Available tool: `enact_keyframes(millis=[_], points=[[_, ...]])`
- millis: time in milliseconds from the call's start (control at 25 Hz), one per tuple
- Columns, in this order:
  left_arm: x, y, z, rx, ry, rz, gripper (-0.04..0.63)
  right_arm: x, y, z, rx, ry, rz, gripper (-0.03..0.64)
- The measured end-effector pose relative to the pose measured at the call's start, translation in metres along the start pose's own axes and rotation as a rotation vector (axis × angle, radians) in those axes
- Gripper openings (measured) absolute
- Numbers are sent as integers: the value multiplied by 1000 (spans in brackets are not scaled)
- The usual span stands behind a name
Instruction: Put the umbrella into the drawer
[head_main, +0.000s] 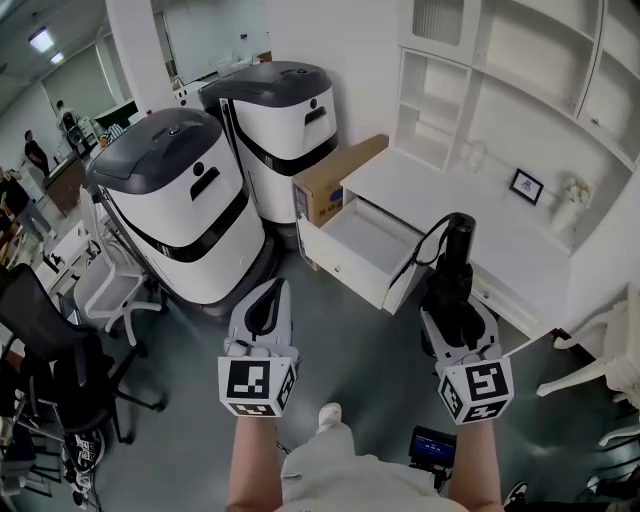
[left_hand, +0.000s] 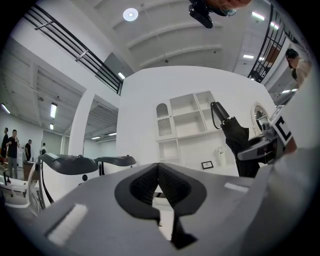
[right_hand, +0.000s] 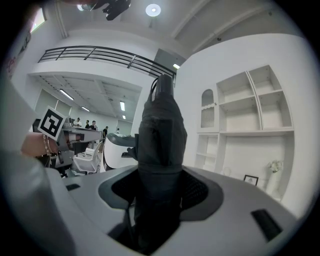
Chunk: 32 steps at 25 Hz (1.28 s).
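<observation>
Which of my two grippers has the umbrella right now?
The right gripper: its jaws clamp the folded black umbrella, which sticks up out of it. The left gripper is shut with nothing between its jaws.

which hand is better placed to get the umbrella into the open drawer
Right. The right tool grips the umbrella, with the open drawer just ahead; the left tool is shut and empty.
</observation>
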<state>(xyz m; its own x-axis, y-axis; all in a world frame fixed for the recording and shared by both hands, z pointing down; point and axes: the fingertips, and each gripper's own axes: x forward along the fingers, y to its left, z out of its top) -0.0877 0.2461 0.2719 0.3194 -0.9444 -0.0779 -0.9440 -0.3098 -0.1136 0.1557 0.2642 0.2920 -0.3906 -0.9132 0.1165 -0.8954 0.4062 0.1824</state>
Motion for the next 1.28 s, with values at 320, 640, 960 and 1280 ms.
enact_keyframes(millis=[320, 640, 960, 1280], points=[[62, 50, -5, -12, -19, -23, 9, 72, -8, 15, -8, 12, -33, 242], [102, 92, -12, -26, -30, -43, 9, 122, -4, 25, -14, 14, -71, 242], [115, 107, -24, -33, -18, -41, 9, 143, -6, 22, -6, 32, -77, 242], [131, 122, -27, -24, -15, -16, 9, 166, -20, 23, 15, 12, -81, 242]])
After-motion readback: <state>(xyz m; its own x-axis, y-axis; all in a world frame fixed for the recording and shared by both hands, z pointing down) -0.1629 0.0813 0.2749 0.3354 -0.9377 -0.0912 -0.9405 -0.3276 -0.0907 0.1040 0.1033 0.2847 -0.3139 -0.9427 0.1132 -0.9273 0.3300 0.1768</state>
